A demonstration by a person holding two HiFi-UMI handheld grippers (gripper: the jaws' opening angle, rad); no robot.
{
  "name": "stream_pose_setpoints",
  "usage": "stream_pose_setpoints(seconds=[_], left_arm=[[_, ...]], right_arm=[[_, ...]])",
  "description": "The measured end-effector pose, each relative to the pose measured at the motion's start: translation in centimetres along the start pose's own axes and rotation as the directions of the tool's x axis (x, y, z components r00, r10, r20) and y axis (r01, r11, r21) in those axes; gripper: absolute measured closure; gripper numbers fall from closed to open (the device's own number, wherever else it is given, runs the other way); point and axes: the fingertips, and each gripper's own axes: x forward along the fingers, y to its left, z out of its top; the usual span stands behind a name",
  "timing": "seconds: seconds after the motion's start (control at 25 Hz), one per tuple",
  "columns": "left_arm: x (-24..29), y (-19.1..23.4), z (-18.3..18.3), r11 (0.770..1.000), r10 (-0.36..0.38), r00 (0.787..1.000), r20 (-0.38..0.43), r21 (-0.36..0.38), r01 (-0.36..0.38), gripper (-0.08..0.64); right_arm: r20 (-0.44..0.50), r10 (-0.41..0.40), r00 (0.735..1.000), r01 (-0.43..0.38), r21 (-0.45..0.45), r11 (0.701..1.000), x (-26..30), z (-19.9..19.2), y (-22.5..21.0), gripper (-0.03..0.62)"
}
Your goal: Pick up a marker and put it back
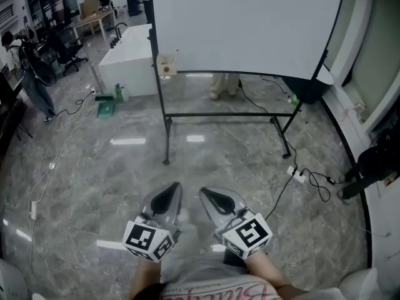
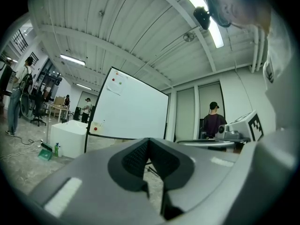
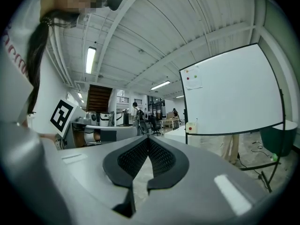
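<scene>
No marker shows clearly. A small white holder box with a red dot hangs at the left end of the whiteboard; a thin stick rises from the box, too small to identify. The whiteboard stands some way ahead across the floor, and it appears to the right in the right gripper view. My left gripper and right gripper are held low, close to my body, side by side and pointing forward. The left gripper's pads meet with nothing between them, and so do the right gripper's.
The whiteboard stand's feet rest on a glossy grey floor. A cable and power strip lie at the right. A white counter and green bottle sit at the back left. Someone's legs show behind the board, and another person stands far left.
</scene>
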Motion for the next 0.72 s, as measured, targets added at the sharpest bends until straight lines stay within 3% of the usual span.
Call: stream_pose_setpoints(seconds=[0.72], left_arm=[[15.1,15.3,3.7,0.999,-0.034,0.999,0.030,-0.005,0.034,0.560]], right_arm=[[-0.008,-0.027,1.000,0.027,-0.030,0.999,17.4,3.4,-12.1,0.591]])
